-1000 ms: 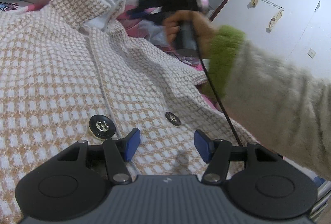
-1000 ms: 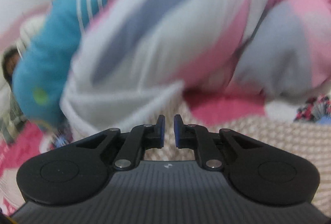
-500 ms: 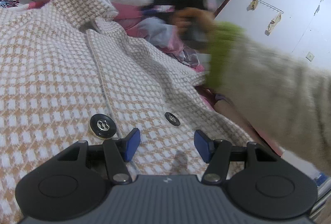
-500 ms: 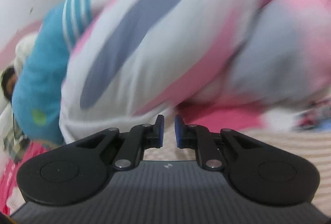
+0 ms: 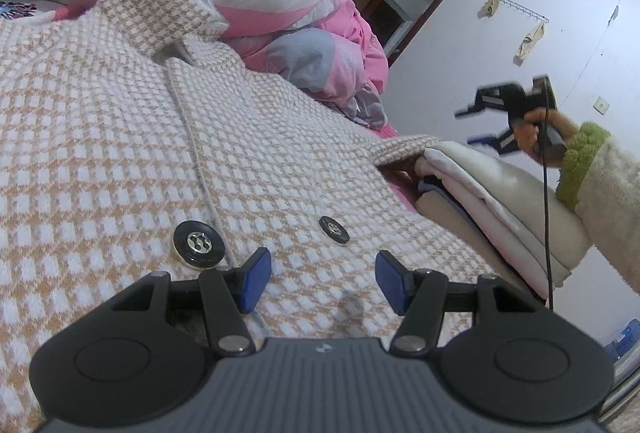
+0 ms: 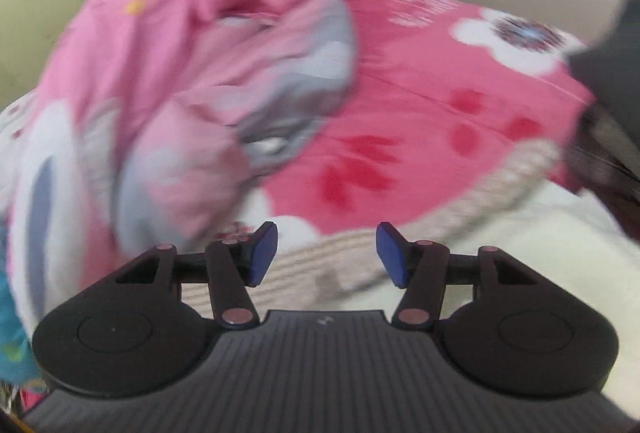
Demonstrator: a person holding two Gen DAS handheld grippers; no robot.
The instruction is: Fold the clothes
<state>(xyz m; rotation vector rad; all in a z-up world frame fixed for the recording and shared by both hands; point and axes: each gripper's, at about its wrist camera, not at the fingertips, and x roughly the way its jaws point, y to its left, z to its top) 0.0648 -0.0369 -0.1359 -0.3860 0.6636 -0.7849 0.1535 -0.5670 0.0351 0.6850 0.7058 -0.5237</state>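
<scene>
— What do the grippers look like?
— The left gripper [image 5: 322, 281] and right gripper [image 6: 326, 253] are black with blue pads [image 5: 254, 283].
— And the hand [image 5: 536, 131]?
— Fuzzy cream sleeve [image 5: 612, 201], green cuff [image 5: 578, 161], thin black cable [image 5: 548, 217].

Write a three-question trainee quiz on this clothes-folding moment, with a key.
1. True or false: the left gripper is shut on the checked jacket.
2. Multiple choice: how many black buttons show on the jacket just ahead of the left gripper? A) none B) two C) five
3. Fill in: the right gripper is ____, holding nothing, and off to the right of the jacket lies a stack of ____ cream clothes.

Key: 1. False; its jaws stand apart over the fabric. 2. B: a large button and a smaller button. 3. open; folded.
</scene>
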